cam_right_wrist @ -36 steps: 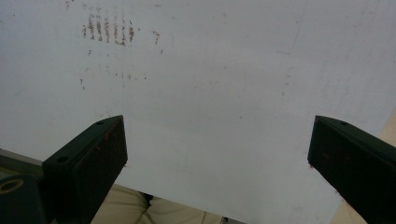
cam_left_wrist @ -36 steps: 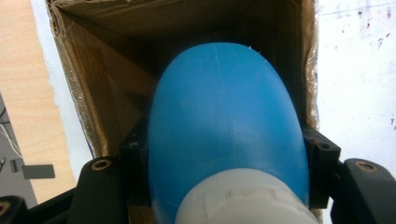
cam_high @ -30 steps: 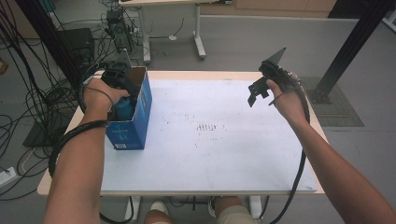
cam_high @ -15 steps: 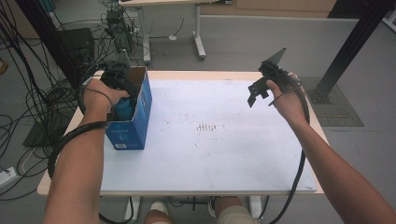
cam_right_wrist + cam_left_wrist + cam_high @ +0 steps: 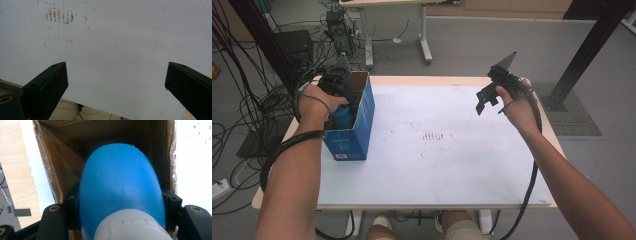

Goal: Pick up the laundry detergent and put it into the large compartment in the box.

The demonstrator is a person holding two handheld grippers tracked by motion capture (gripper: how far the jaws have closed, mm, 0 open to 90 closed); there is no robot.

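Nothing has shifted since a second ago. The smooth, rounded blue bottle [image 5: 120, 187] with its white cap sits inside the open blue cardboard box [image 5: 357, 135], pinched by the left gripper [image 5: 343, 107]. The right gripper [image 5: 492, 95] hangs over the white table [image 5: 452, 165], jaws spread wide, empty.

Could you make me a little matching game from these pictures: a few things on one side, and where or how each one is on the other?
Things:
1. blue bottle
2. blue box
3. right gripper
4. brown smudges

Places or states:
A. held above the table, jaws wide apart, nothing between them
B. standing open-topped near the table's left edge
C. clamped by the left gripper, inside the box
D. marked on the white table top, near its middle

Pairs: 1-C, 2-B, 3-A, 4-D
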